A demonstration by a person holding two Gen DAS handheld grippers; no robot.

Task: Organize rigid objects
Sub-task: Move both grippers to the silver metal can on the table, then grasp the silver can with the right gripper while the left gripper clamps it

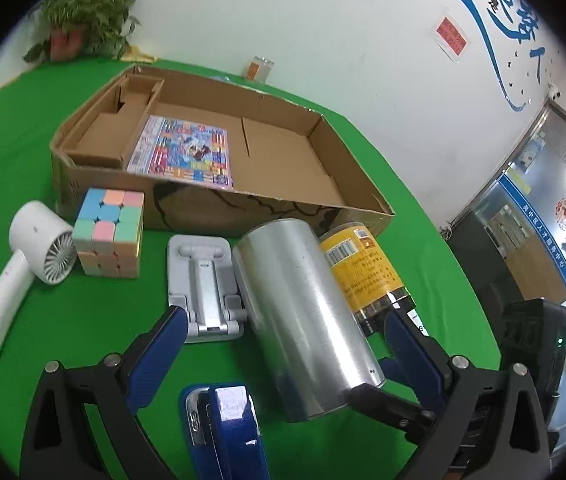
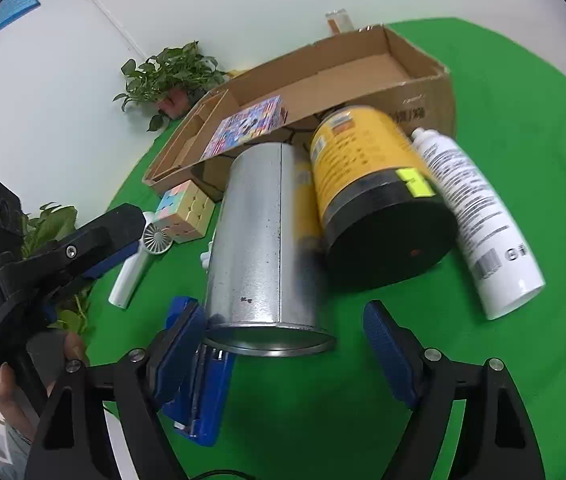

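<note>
The metal tin (image 1: 307,312) lies on its side on the green tabletop (image 1: 83,320), in front of the cardboard box (image 1: 219,148), flanked by the grey folding stand (image 1: 207,284) and the yellow-labelled jar (image 1: 367,272). It appears rigid, thin-walled and probably light; the smooth curved wall is judged slippery and liable to roll, so a hold across the body near mid-length seems safest, with moderate pressure to avoid denting. The left gripper (image 1: 283,332) has its fingers spread wide, one on each side of the tin, neither pad visibly pressing on it. The right gripper (image 2: 283,344) also stands spread at the tin's rimmed end (image 2: 271,340); its left finger (image 2: 181,344) sits just beside the rim, contact uncertain, and the other finger is well apart from it. A blue stapler (image 2: 199,384) lies beneath the tin's near end. A white bottle (image 2: 479,224), pastel cube (image 1: 109,232) and white hand fan (image 1: 23,264) await sorting; a printed booklet (image 1: 183,152) already rests inside the box
</note>
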